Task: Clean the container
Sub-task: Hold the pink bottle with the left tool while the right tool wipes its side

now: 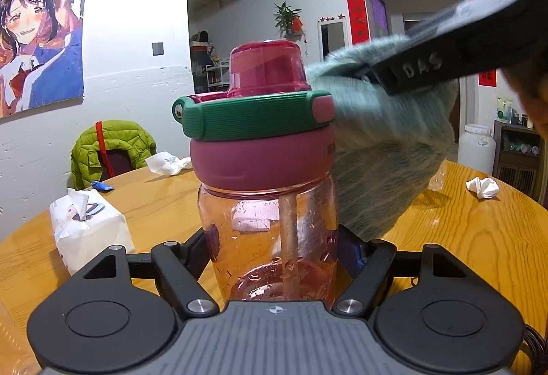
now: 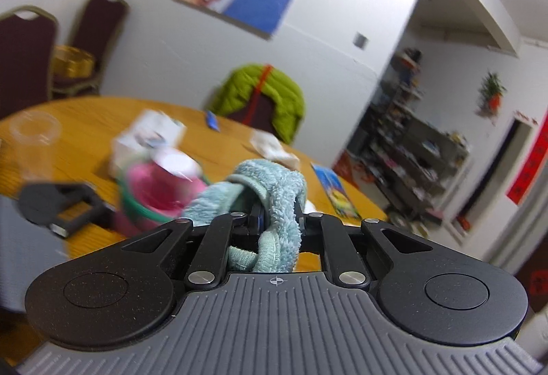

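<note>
A clear pink water bottle with a pink lid and a green carry strap stands upright on the round wooden table. My left gripper is shut on its lower body, one finger on each side. From the upper right my right gripper holds a teal cloth against the bottle's right side, at lid and shoulder height. In the right wrist view the right gripper is shut on the bunched cloth. The bottle's lid is blurred just left of it.
A tissue pack lies left of the bottle, with crumpled tissues behind it and another at the right. A clear plastic cup and a booklet also sit on the table. A chair with a green jacket stands beyond.
</note>
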The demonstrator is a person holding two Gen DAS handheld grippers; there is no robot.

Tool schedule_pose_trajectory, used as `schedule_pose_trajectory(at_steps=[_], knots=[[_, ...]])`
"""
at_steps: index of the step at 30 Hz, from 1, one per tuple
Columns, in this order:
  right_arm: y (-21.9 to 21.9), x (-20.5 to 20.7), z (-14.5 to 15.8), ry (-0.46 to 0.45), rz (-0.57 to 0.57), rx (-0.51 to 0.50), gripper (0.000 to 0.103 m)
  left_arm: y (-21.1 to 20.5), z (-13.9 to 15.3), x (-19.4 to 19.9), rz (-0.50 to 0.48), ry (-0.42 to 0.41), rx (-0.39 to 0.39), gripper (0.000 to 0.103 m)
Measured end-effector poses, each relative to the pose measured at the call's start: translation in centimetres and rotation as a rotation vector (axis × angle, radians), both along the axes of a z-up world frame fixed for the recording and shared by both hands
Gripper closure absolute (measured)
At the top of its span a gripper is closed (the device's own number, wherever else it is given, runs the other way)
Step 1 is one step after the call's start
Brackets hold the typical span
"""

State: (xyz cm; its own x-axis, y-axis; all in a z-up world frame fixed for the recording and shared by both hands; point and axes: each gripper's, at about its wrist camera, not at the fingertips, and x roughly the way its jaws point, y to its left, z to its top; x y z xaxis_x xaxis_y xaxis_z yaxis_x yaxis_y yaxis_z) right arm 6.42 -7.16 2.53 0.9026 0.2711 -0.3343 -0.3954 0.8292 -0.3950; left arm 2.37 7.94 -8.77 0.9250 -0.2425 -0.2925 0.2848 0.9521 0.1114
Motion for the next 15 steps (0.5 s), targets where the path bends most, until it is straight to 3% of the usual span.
schedule_pose_trajectory(at_steps=[8,15], knots=[[-5.5,2.0,-0.6,0.054,-0.090,0.140,0.089,-0.3,-0.1,0.2,0.009,0.002,0.004,0.030],[-7.2,3.7,-3.0,0.232,0.004,0.312,0.089,-0.3,-0.1,0.1,0.008,0.001,0.002,0.030]])
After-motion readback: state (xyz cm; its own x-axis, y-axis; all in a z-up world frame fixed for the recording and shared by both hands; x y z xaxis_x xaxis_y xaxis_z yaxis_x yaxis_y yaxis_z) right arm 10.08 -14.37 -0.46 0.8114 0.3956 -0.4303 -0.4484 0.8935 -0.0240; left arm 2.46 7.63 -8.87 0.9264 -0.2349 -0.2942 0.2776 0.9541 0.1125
